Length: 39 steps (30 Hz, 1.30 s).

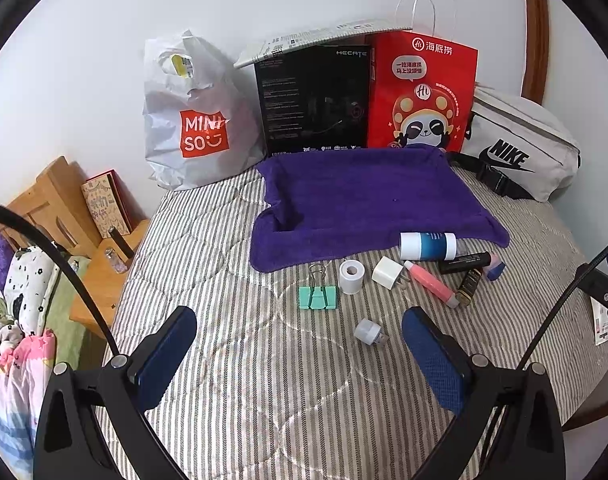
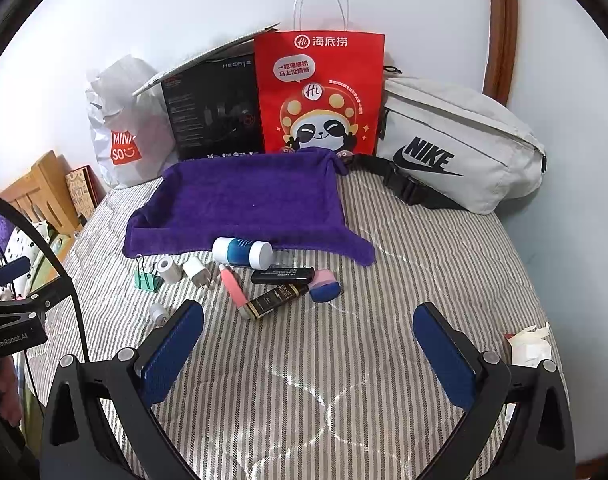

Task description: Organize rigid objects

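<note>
Small rigid items lie on the striped bed in front of a purple towel (image 1: 367,196) (image 2: 244,204): a green binder clip (image 1: 317,296) (image 2: 147,279), a white roll (image 1: 351,275) (image 2: 169,269), a white plug (image 1: 387,273) (image 2: 196,271), a small grey adapter (image 1: 368,332) (image 2: 158,313), a pink tube (image 1: 431,283) (image 2: 234,285), a blue-white bottle (image 1: 427,246) (image 2: 243,252), black tubes (image 1: 463,262) (image 2: 282,275) and a blue-pink eraser (image 2: 323,286). My left gripper (image 1: 300,348) is open above the bed near the adapter. My right gripper (image 2: 309,340) is open and empty.
A Miniso bag (image 1: 196,120), a black box (image 1: 311,100), a red paper bag (image 2: 319,92) and a grey Nike pouch (image 2: 459,148) stand along the wall. A wooden bedside stand (image 1: 64,208) is at the left. Crumpled white paper (image 2: 529,344) lies at right.
</note>
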{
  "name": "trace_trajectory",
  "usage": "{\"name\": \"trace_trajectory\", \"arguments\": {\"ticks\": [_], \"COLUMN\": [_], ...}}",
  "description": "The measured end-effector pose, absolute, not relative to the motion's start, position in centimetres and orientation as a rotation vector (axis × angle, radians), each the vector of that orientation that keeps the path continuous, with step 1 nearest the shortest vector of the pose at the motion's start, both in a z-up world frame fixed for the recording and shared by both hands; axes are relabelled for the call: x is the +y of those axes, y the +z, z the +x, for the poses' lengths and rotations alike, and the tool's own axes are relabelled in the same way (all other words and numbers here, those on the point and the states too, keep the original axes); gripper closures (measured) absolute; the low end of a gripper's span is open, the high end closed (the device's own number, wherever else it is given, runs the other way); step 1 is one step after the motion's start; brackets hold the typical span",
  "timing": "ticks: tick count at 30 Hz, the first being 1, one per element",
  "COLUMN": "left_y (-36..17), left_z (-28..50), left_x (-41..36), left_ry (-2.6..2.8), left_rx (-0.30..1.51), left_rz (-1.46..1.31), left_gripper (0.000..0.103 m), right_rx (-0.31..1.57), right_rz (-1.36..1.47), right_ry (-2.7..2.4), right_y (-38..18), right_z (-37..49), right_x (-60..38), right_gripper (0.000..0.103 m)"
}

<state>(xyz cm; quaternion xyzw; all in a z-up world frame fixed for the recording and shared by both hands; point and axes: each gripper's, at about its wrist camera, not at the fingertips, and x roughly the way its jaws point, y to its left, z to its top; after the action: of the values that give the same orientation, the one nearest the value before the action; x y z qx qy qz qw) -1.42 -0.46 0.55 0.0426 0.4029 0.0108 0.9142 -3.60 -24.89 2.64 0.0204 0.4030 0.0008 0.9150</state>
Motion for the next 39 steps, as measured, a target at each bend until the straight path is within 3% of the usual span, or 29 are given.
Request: {"name": "trace_trajectory", "arguments": {"ticks": [19,28,31,33,38,39], "left_y": [-8.1,-11.6,-12.3,-12.5,-12.6,-12.6], "left_z": [5.2,8.3,8.7,8.7,8.6,8.5], "left_x": [0.3,0.5,0.7,1.0,0.8,0.7], "left_ry": [0.006,-0.018,-0.014,-0.032,-0.07,-0.081], "left_rx": [0.927,0.945,0.95,0.953,0.924,0.919], "left_rz": [0.079,0.061,0.055,0.036,0.051,0.053], "left_gripper": [0.0,0.006,0.014,0.035,0.044,0.05], "right_rx": [0.908,0.956,0.977,0.995,0.994,0.994], "right_rz": [0.069,0.077,0.08,0.074,0.054,0.057], "right_ry": [-0.004,-0.012,-0.021,-0.022,-0.036,-0.034], "right_y": [-2.2,-5.1,-6.1,-6.7,-7.3,-7.3], "right_z": [-1.6,-0.3,0.0,0.3,0.8,0.9], "right_x": [-26.2,-26.9,-27.3,-27.4,-27.9,-28.0], "right_gripper": [0.001,0.001,0.001,0.001,0.001,0.001]}}
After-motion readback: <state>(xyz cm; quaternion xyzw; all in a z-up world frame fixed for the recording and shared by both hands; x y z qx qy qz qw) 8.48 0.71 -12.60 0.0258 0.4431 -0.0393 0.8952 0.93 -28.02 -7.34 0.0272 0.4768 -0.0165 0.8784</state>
